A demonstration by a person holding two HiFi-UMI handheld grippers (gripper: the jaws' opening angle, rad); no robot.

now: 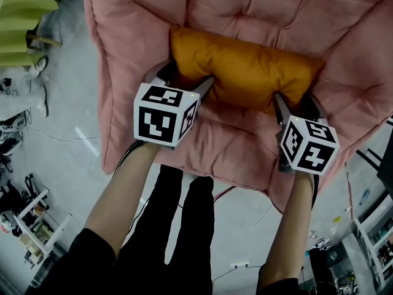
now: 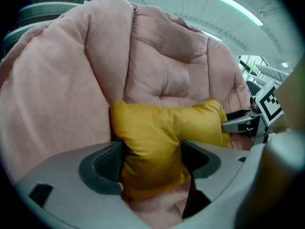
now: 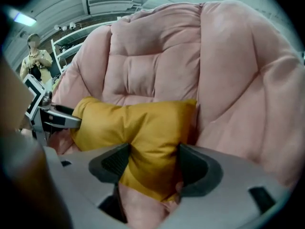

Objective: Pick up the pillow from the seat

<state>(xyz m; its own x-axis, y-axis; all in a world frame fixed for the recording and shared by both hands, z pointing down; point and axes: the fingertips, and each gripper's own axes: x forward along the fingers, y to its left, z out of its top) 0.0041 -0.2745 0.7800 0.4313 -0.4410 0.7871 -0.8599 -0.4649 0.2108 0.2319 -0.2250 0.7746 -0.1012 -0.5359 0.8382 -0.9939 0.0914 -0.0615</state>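
You stand over a grey floor [image 1: 67, 171] with thin cables [image 1: 55, 139] trailing across it and a white power strip [image 1: 239, 265] lying on it. To your left are a lime-green slatted piece of furniture [image 1: 21, 23] and a white shelf rack [image 1: 34, 217]. Strip lights [image 2: 240, 8] cross the pale ceiling [image 2: 200, 4].

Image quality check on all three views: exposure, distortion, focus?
Head view: dim overall, pillow sharp. Left gripper view: strong fisheye, black vignette, ceiling lights bright, near fingers soft. Right gripper view: same fisheye bending the seat, mosaic patch over a person at left.
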